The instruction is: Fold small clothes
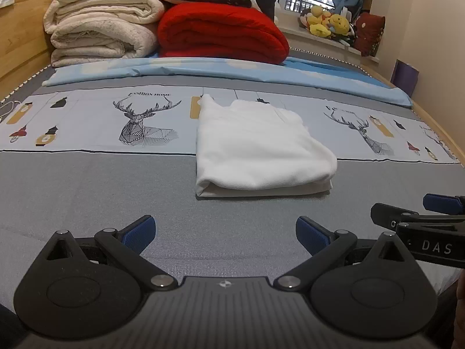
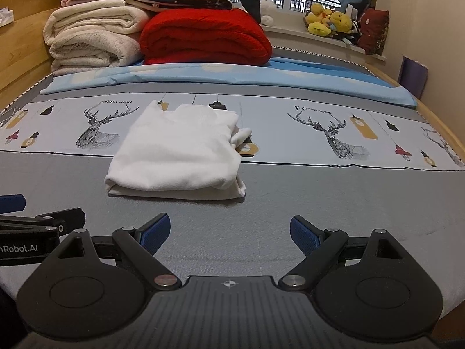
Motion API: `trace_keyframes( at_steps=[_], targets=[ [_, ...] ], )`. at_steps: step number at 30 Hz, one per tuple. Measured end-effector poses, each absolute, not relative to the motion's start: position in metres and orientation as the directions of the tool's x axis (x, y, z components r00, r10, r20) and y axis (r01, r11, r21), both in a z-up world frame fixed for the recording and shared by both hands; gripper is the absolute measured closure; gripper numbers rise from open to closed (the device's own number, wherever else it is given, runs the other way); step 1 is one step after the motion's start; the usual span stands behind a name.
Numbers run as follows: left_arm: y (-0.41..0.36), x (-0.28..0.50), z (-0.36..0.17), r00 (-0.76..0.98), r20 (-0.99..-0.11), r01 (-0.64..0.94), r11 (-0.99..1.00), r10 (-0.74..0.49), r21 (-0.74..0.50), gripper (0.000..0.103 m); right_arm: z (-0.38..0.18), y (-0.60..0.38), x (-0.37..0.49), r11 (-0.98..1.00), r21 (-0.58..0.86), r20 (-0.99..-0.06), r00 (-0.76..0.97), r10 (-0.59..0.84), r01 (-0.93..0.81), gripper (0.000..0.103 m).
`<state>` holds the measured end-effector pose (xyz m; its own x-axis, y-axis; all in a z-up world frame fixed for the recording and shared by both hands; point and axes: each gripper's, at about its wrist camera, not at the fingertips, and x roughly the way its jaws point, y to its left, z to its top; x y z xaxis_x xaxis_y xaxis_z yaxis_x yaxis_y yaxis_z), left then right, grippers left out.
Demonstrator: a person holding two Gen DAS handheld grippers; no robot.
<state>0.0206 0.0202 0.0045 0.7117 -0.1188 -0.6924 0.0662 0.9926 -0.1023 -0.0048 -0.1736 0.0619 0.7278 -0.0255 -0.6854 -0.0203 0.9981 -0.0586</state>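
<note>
White garment [image 1: 261,151] lies folded on the bed [image 1: 87,197]. Left tongs [image 1: 225,234] and right tongs [image 2: 229,232] hover near it, both spread apart, gripping nothing.

The bed sheet [image 1: 87,122] carries "FASHION HOME" printed in small capitals above the left deer head [image 1: 142,122], toward the sheet's left edge. The right gripper [image 1: 436,221], seen from the left wrist, bears "DAS" in white. The left gripper [image 2: 32,232], seen from the right wrist, shows "nRobot.AI", its start cut off.
</note>
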Motion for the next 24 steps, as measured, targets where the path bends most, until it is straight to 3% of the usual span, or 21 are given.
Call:
trace_keyframes(
  at_steps=[24],
  targets=[
    [0.0202, 0.0198, 0.0047, 0.712, -0.689, 0.075, 0.991, -0.133, -0.115, 0.0, 0.061, -0.1698, -0.0049, 0.998, -0.063, -0.686, 0.727, -0.02, -0.032, 0.013]
  ],
)
